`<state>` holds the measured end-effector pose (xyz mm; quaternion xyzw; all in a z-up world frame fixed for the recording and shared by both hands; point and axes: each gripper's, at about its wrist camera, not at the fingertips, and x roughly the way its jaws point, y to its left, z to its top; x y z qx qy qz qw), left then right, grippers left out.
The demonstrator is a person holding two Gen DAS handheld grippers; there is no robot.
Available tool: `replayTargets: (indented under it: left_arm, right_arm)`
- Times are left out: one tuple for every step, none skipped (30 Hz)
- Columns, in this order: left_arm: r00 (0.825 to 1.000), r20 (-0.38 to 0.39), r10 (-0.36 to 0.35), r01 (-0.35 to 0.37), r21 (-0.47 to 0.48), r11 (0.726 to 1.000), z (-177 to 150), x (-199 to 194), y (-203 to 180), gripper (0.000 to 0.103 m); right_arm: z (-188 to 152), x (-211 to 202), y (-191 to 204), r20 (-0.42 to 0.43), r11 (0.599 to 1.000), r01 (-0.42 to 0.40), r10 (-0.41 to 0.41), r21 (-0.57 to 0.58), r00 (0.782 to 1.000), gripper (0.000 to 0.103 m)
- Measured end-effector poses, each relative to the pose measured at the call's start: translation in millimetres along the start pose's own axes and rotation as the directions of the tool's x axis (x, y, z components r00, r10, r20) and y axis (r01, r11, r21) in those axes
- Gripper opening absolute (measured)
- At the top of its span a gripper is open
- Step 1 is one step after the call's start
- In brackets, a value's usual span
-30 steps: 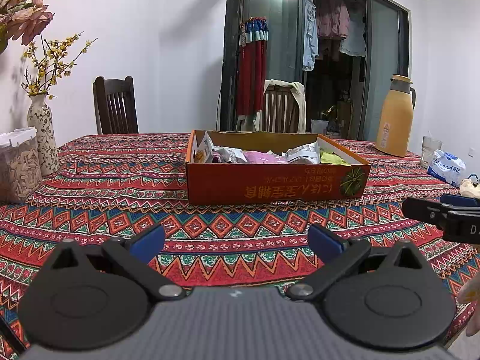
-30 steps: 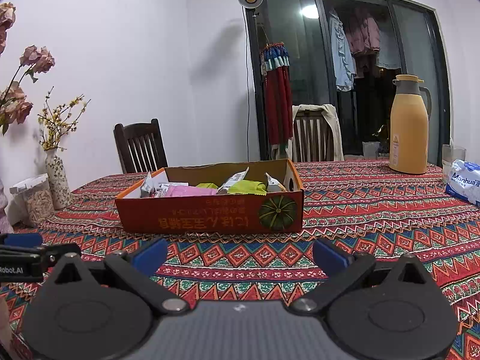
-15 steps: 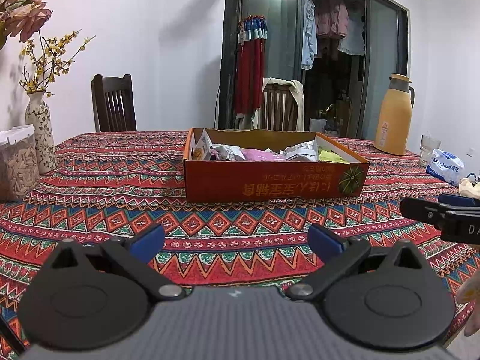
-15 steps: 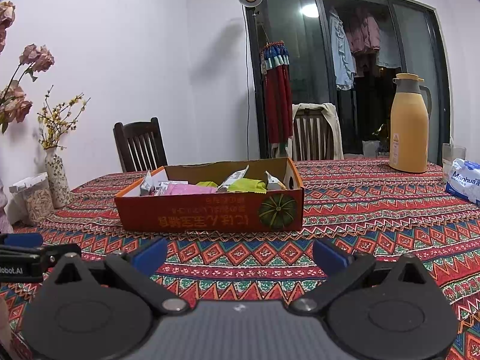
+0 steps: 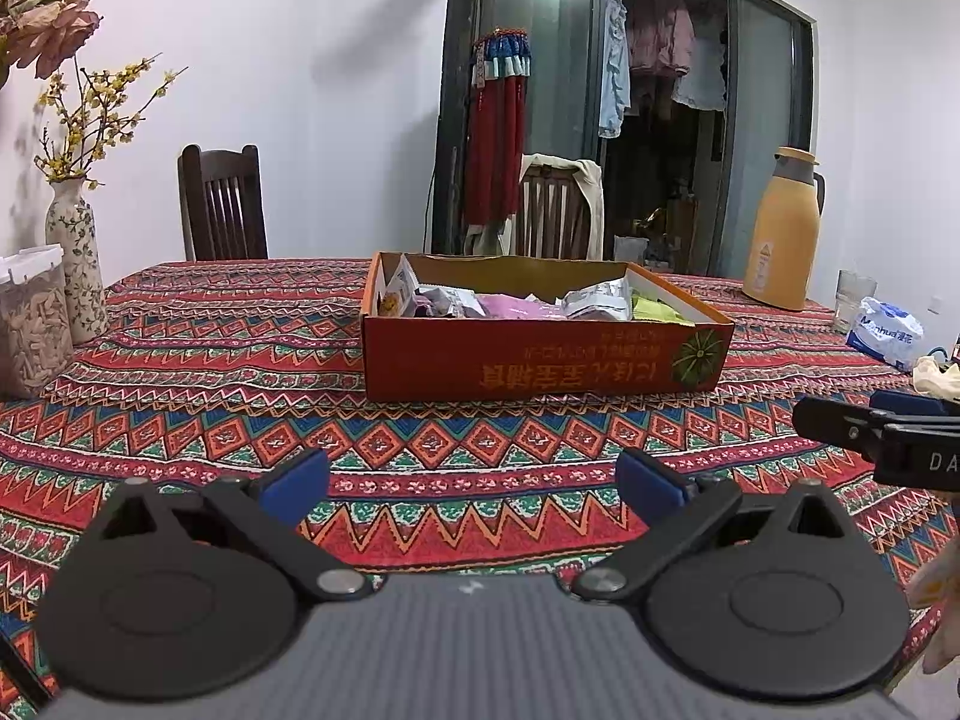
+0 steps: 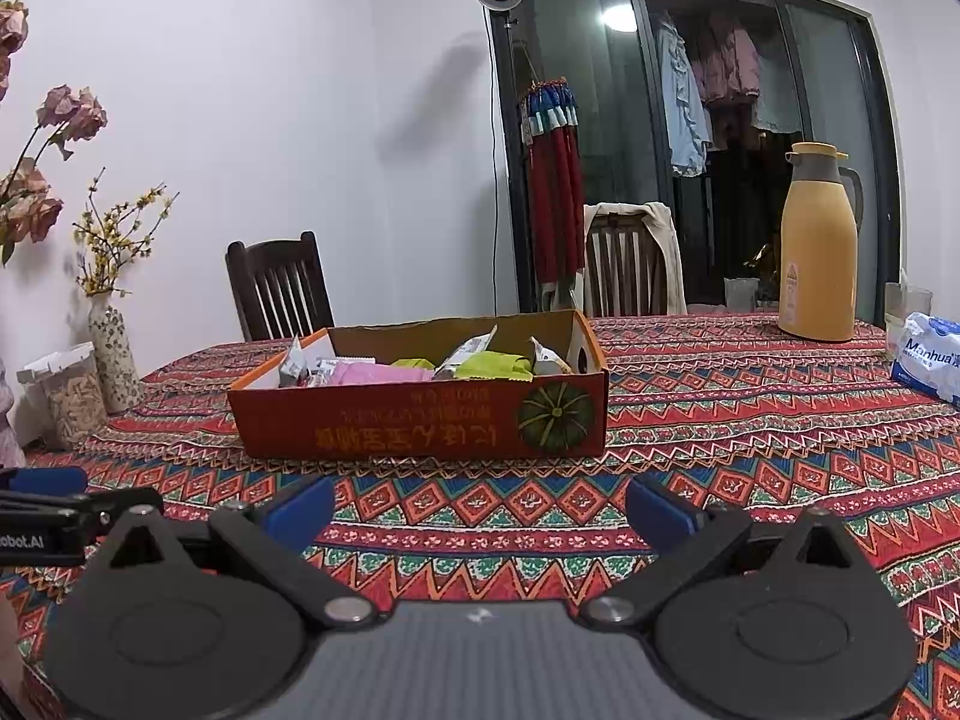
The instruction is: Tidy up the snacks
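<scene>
An orange cardboard box [image 5: 540, 363] [image 6: 420, 420] stands in the middle of the patterned tablecloth. Several snack packets lie inside it, among them a pink one [image 5: 516, 306] [image 6: 360, 372], a lime-green one [image 6: 492, 366] and silvery ones [image 5: 594, 300]. My left gripper [image 5: 473, 483] hangs open over the cloth, short of the box, with nothing between its blue pads. My right gripper [image 6: 480, 507] is likewise open and empty, near the box's front wall. Each gripper shows at the edge of the other's view.
A flowered vase [image 5: 78, 264] and a clear lidded jar [image 5: 30, 324] stand at the left. A yellow thermos [image 6: 819, 246], a glass [image 6: 906, 306] and a white tissue pack [image 6: 927, 363] sit at the right. Two wooden chairs [image 5: 222, 204] stand behind the table.
The left wrist view has shifted slightly, so the box sits a little lower and leftward. Both grippers stay open and empty; the right one has barely moved.
</scene>
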<state>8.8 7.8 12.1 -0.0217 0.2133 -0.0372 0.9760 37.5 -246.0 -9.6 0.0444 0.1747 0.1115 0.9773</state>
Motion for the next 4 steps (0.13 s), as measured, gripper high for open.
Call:
replayTargets:
  left_arm:
    - [1.000, 0.001, -0.002, 0.002, 0.000, 1.000, -0.1, 0.1, 0.1, 0.103]
    - [1.000, 0.000, -0.002, 0.002, -0.002, 1.000, 0.1, 0.6, 0.7, 0.103]
    - [1.000, -0.003, -0.002, 0.002, -0.004, 1.000, 0.1, 1.1, 1.0, 0.103]
    - [1.000, -0.007, -0.001, 0.001, -0.006, 1.000, 0.2, 2.0, 1.4, 0.103]
  right_arm:
    - [-0.8, 0.0, 0.0, -0.001, 1.000, 0.000, 0.000, 0.000, 1.000, 0.103]
    - [-1.6, 0.0, -0.1, -0.002, 1.000, 0.000, 0.000, 0.001, 1.000, 0.103]
    - [-2.5, -0.1, -0.1, -0.004, 1.000, 0.000, 0.000, 0.001, 1.000, 0.103]
    - [-2.3, 1.7, 0.0, -0.006, 1.000, -0.001, 0.001, 0.002, 1.000, 0.103]
